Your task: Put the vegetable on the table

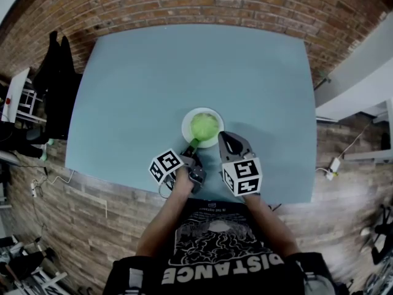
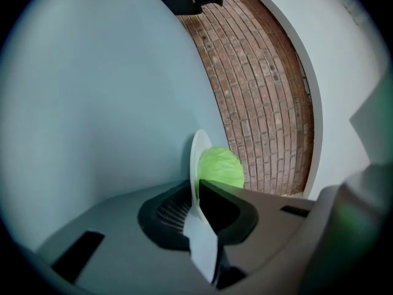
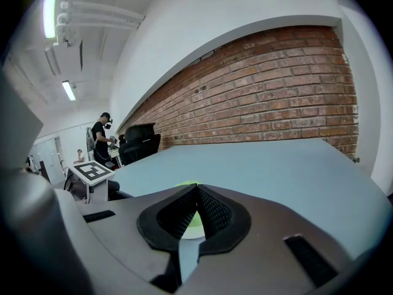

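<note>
The left gripper [image 2: 199, 192] is clamped on the rim of the white plate [image 2: 195, 158]. In the left gripper view the rim passes edge-on between the two pads, which press on it from either side. This gripper is rolled onto its side, so the table [image 2: 92, 103] fills the left of its view. No view shows whether the plate is lifted or rests flat on the table.

The right gripper [image 3: 196, 192] has its jaw tips pressed together with nothing between them.

**Task status**
- Not yet done: the vegetable [image 1: 204, 126], a rounded pale-green leafy head, sits on the plate and not on the bare table.
- Apparently in hand: securing the plate with the left gripper.
- Left to do, as judged: take the vegetable off the plate and set it on the table surface.

**Position of the vegetable relative to the grippers**
- Left gripper: just beyond the jaw tips, on the plate's upper face, beside the pinched section of rim. It is not between the pads.
- Right gripper: straight ahead of the closed tips and close. A green sliver shows over and under them. No contact is visible.
</note>
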Demonstrator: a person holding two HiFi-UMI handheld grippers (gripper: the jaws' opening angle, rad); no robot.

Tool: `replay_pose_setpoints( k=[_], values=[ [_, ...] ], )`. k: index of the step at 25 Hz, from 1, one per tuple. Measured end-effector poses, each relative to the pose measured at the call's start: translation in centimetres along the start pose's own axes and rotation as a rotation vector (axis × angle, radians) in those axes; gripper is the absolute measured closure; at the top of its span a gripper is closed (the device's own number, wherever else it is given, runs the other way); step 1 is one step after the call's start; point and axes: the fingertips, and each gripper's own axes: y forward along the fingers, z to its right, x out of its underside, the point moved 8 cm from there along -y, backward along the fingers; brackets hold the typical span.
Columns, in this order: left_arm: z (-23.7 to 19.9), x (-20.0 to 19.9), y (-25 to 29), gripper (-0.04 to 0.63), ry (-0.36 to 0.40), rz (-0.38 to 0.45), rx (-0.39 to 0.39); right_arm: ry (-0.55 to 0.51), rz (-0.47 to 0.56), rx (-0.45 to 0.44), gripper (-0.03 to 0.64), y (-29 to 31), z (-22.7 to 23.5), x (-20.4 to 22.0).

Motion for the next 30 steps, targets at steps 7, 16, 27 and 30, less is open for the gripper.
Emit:
replay_pose_setpoints(
  k=[7,16,27,30],
  values=[
    [0.4,-0.5,0.3,0.561,0.085,-0.022,-0.098,0.001,-0.004,0.006,0.609,-0.2,0.3,0.1],
    [1.2,-1.5,0.5,0.538,0.232,-0.06,-0.226,0.001,0.0,-0.002,0.609,-0.2,0.1,0.1],
    [2.1,-1.3,0.9,0.527,0.413,-0.118,-0.341,-0.008,0.012,-0.002,0.609,-0.6,-0.3,0.1],
    [2.6,-1.1,1.0,0.516,0.482,-0.12,-0.402,-0.012,0.005,-0.003,0.609,-0.8,-0.4,0.2]
  ],
)
